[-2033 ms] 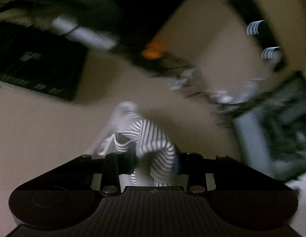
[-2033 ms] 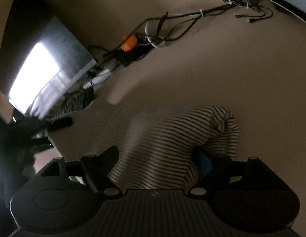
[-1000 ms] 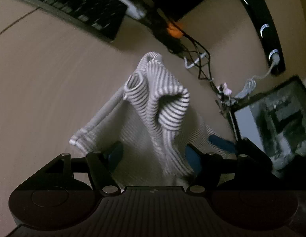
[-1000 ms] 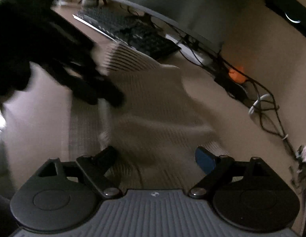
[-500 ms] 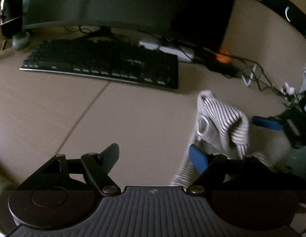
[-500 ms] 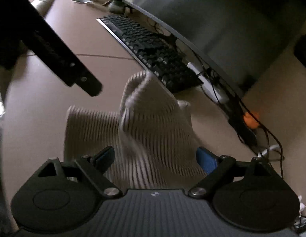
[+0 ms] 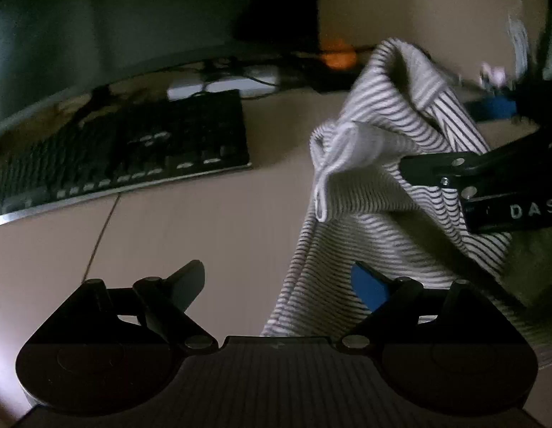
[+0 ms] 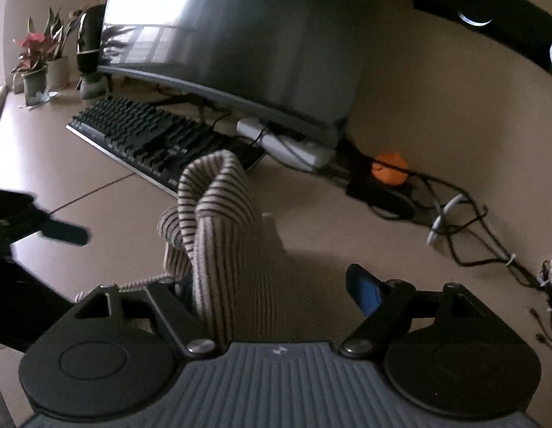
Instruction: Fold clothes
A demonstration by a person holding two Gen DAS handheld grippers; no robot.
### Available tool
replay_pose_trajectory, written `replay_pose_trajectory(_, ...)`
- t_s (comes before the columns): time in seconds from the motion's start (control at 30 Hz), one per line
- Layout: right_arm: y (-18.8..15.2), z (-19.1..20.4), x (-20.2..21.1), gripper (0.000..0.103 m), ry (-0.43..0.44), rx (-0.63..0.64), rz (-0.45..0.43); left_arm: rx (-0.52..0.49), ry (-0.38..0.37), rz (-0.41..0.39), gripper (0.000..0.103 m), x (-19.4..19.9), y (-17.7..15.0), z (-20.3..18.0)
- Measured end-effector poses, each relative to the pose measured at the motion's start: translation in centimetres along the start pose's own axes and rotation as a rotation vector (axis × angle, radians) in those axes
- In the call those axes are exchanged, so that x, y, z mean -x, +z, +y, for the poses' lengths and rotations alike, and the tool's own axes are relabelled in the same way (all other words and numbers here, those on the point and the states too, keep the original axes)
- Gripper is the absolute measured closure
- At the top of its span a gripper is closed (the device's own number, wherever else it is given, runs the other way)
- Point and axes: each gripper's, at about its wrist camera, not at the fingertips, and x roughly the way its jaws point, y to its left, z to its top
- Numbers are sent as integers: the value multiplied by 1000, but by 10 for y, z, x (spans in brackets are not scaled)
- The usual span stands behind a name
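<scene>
A black-and-white striped garment (image 8: 222, 249) lies bunched in a raised heap on the beige desk (image 8: 80, 164). My right gripper (image 8: 272, 285) stands over it with the cloth between its jaws, which are closing. The fabric drapes over the left finger and stays short of the blue pad (image 8: 361, 289). In the left wrist view the garment (image 7: 383, 164) fills the right side. The right gripper's black finger (image 7: 454, 167) crosses in front of it. My left gripper (image 7: 279, 281) is open and still opening. The cloth's edge sits just inside its blue pad (image 7: 368, 285), unpressed.
A black keyboard (image 8: 151, 135) and a large curved monitor (image 8: 240, 42) stand behind the garment. White adapters (image 8: 290, 146), an orange object (image 8: 388, 169) and tangled cables (image 8: 461, 228) lie at the back right. Potted plants (image 8: 37, 60) stand far left.
The left gripper has let go of the striped cloth, opened wide and swung so the garment now lies to its right. The right gripper's jaws have narrowed around the heap.
</scene>
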Motion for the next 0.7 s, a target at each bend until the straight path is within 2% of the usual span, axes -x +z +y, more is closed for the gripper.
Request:
replay_pose_trajectory(0.1, -4, 2, -2, 22, 102, -27, 38, -76, 72, 32, 10, -7, -7, -7)
replay_pose_trajectory(0.2, -8, 3, -2, 22, 223, -60, 81, -73, 98, 42, 9, -5, -12, -3)
replay_pose_trajectory(0.27, -11, 1, -3, 22, 267, -104, 103, -70, 117, 52, 9, -2, -14, 0)
replay_pose_trajectory(0.47, -25, -6, 6, 22, 259, -145, 132, -45, 120, 60, 9, 3, -20, 6)
replay_pose_trajectory(0.57, -35, -11, 14, 21, 218, -131, 139, -41, 114, 58, 10, 7, -20, 5)
replay_pose_trajectory(0.67, -47, -18, 23, 19, 169, -114, 142, 15, 59, 4, 10, 26, -16, 10)
replay_pose_trajectory(0.7, -50, -21, 25, 19, 157, -122, 144, 74, -5, -29, 11, 36, -15, 17)
